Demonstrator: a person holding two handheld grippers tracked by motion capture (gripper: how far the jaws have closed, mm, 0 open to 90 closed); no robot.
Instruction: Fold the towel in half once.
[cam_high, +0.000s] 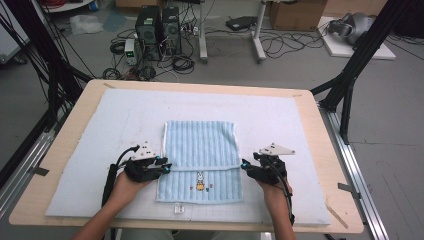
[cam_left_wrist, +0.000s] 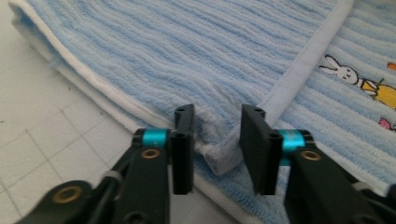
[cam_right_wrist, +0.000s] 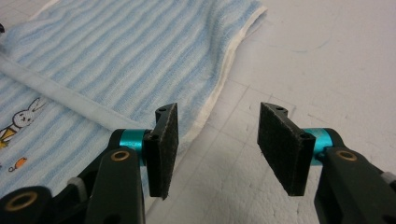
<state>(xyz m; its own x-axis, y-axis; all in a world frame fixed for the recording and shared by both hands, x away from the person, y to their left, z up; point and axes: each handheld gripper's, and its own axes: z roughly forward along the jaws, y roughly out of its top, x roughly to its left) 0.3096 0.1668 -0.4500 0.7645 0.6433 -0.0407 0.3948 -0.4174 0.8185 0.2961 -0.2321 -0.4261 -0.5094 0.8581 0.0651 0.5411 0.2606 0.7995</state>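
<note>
Wooden surface (cam_high: 70, 150) carries a white gridded mat (cam_high: 125, 120) over most of its top. Light blue striped towel (cam_high: 200, 145) lies near the mat's middle, toward the person's side, with its far part folded over so a white hem band runs across it; a small embroidered rabbit (cam_high: 200, 181) sits below that band, on the single layer nearest the person. A small white tag (cam_high: 178, 208) pokes out past the towel's near edge. Left tool (cam_high: 166, 167) rests at the towel's left edge, level with the fold; in the left gripper view its jaws straddle the bunched white corner of the folded layer (cam_left_wrist: 219, 156), cloth between the pads, a narrow gap showing on each side, so not clamped. Right tool (cam_high: 244, 164) sits at the towel's right edge, level with the same fold; in the right gripper view its jaws stand apart, bare mat between them, the towel's right hem (cam_right_wrist: 219, 88) just beside the left pad.
</note>
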